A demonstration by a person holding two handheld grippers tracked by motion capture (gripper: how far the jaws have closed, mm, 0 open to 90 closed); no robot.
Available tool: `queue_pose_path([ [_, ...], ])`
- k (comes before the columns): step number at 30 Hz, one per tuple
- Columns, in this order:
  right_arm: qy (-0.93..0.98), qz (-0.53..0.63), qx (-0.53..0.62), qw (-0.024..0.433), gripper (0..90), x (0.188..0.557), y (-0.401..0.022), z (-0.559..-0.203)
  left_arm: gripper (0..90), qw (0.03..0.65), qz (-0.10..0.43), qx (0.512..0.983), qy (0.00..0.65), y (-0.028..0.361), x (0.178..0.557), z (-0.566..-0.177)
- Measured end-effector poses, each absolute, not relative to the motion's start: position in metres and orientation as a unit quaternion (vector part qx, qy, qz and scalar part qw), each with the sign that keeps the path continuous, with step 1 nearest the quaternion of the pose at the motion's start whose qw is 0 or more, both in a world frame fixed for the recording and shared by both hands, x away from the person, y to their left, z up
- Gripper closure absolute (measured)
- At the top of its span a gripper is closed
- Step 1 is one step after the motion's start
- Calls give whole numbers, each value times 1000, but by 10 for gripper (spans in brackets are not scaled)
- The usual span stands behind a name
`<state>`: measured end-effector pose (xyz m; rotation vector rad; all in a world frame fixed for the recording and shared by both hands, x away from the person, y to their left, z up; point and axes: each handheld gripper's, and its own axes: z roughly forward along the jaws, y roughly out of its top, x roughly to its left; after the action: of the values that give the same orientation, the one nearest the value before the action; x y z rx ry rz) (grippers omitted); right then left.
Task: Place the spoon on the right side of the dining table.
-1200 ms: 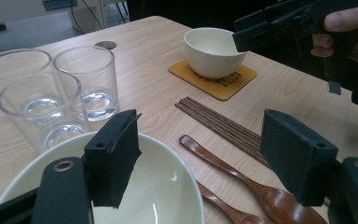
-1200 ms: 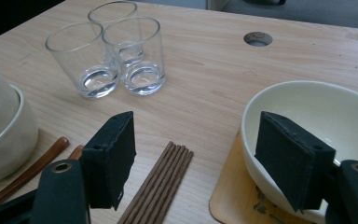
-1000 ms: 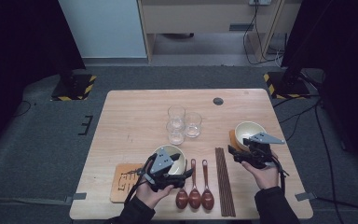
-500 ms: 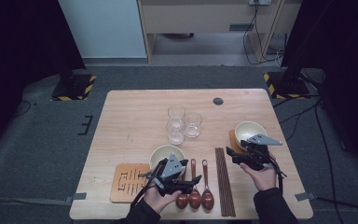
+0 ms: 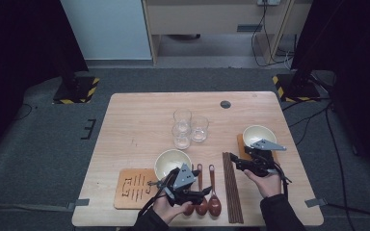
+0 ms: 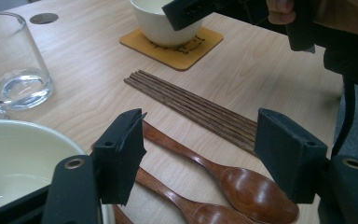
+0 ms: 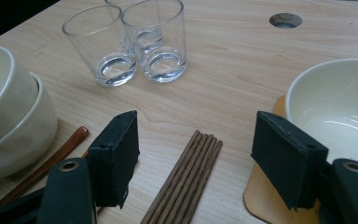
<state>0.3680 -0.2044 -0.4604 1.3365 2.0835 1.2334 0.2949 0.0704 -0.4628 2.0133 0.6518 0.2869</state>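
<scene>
the three wooden spoons lie side by side under the left tool, long axes running away from the person, bowls at the near end and handles pointing toward the far edge of the tabletop. in the left tool's own view two spoons sit between and just beyond its jaws. these jaws have just been closing a little, yet stand well apart and press on nothing. just right of that tool lies a bundle of chopsticks, parallel to the spoons. the right tool hovers just above their far end, jaws apart and empty. i count two cream bowls: one bowl just beyond the left tool, another bowl on a coaster beside the right tool. three glasses stand farther off, and a second coaster lies bare, left of the left tool.
</scene>
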Motion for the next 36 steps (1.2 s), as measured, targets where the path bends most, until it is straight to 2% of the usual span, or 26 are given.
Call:
queue_pose_path([
  [10, 750, 430, 468, 182, 314, 368, -198, -466, 360, 471, 106, 837, 259, 63, 290, -471],
  [36, 771, 414, 456, 160, 296, 368, -185, -475, 359, 428, 76, 868, 240, 43, 283, -501],
])
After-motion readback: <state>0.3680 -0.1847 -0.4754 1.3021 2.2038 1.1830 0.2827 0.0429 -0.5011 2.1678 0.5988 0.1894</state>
